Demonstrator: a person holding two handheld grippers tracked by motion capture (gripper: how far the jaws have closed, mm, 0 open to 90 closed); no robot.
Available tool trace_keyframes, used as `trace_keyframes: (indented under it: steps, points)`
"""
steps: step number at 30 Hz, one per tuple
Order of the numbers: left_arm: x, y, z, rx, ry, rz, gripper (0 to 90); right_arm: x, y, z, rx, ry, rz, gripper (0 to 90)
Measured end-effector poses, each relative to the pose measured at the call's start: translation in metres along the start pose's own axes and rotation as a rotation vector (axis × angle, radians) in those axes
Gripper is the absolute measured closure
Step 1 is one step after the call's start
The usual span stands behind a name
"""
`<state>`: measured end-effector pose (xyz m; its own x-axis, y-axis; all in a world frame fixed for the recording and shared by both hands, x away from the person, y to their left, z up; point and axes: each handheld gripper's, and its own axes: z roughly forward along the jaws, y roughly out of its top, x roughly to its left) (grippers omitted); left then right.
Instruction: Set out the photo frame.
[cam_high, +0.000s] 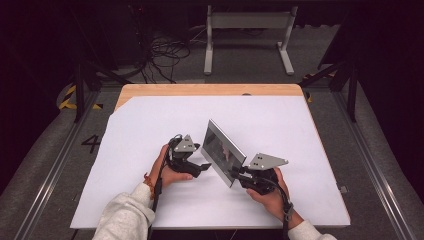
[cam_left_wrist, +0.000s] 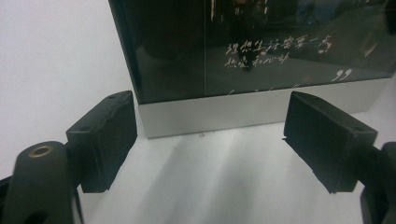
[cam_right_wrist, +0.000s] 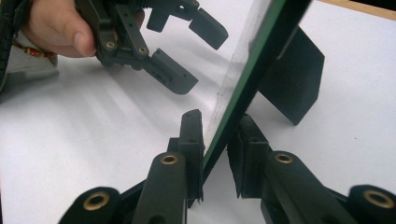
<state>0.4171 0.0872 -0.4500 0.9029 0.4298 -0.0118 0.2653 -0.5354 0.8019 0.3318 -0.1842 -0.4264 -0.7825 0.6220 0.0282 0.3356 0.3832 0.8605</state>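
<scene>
On the white worktop (cam_high: 150, 130), the right gripper (cam_high: 239, 173) pinches the tilted picture frame's (cam_high: 220, 145) corner, while the left gripper (cam_high: 202, 166) points level at it, fingers (cam_left_wrist: 105, 140) apart.

A white sheet (cam_high: 150, 130) covers the wooden table (cam_high: 200, 89); cables (cam_high: 165, 55) lie beyond.

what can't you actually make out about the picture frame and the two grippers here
- Picture frame image: in the high view too small and glary.
- Pale handwriting on its glass: in the left gripper view too faint to read; the top edge cuts the frame off.
- Back stand: in the right gripper view partly hidden by the frame's edge.
- Right gripper: whether both pads press the frame is unclear.
</scene>
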Motion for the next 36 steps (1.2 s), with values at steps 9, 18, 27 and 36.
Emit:
trace_keyframes:
  steps: [9,18,27,36]
  points:
    - [0.003,0.002,0.005,-0.031,-0.018,0.001,18.2,-0.003,0.000,-0.001,0.008,-0.013,0.000,73.0]
    - [0.005,0.002,0.006,-0.034,-0.034,0.003,17.3,-0.001,-0.007,-0.012,0.047,0.004,-0.014,79.2]
    - [0.006,0.002,0.009,-0.029,-0.069,-0.009,16.9,0.001,-0.006,-0.012,0.048,-0.012,-0.014,79.4]
    - [0.006,0.003,0.009,-0.025,-0.054,-0.008,16.8,0.004,-0.007,-0.012,0.047,-0.035,-0.023,79.0]
